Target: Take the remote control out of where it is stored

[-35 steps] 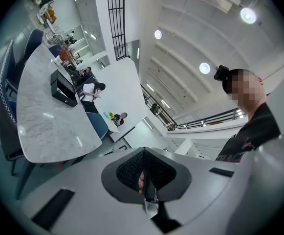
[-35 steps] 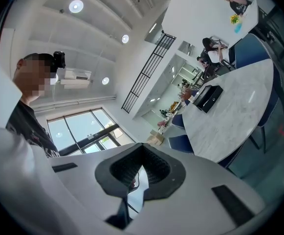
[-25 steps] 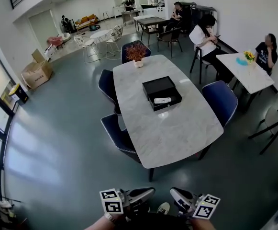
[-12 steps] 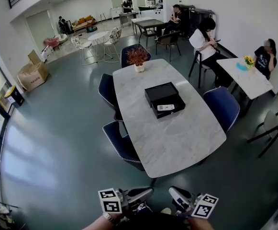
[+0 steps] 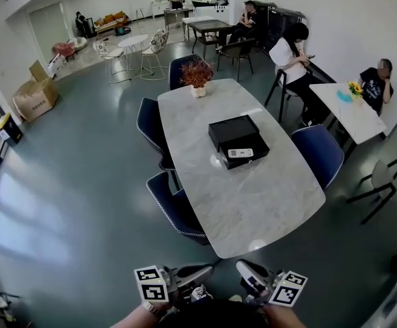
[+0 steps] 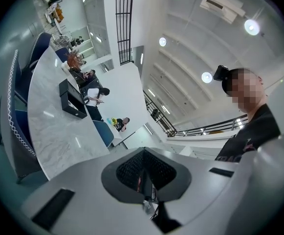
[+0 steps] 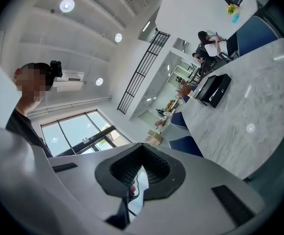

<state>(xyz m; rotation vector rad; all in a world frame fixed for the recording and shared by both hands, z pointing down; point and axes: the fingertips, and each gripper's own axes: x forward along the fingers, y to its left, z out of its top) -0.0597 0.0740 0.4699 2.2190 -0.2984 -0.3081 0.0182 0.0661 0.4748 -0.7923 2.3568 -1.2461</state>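
The left gripper [image 5: 197, 276] and right gripper [image 5: 254, 277] are held with their ribbed jaws pressed together, empty, short of the near end of the oval marble table [image 5: 253, 203]. At the table's middle an open black box [image 5: 231, 130] is seen. The pale remote control [image 5: 240, 153] lying in it is shown by the head view only.

A small, pale grey, rectangular remote control [image 5: 240, 153] lies flat with its long side running across the frame. It sits inside a shallow, open black storage box [image 5: 247, 162], a little right of centre in the upper half of the head view. The box's black lid [image 5: 232, 130] rests just behind the tray and touches it; whether it is hinged cannot be told. Both stand on the white marble table [image 5: 253, 203], towards its middle.
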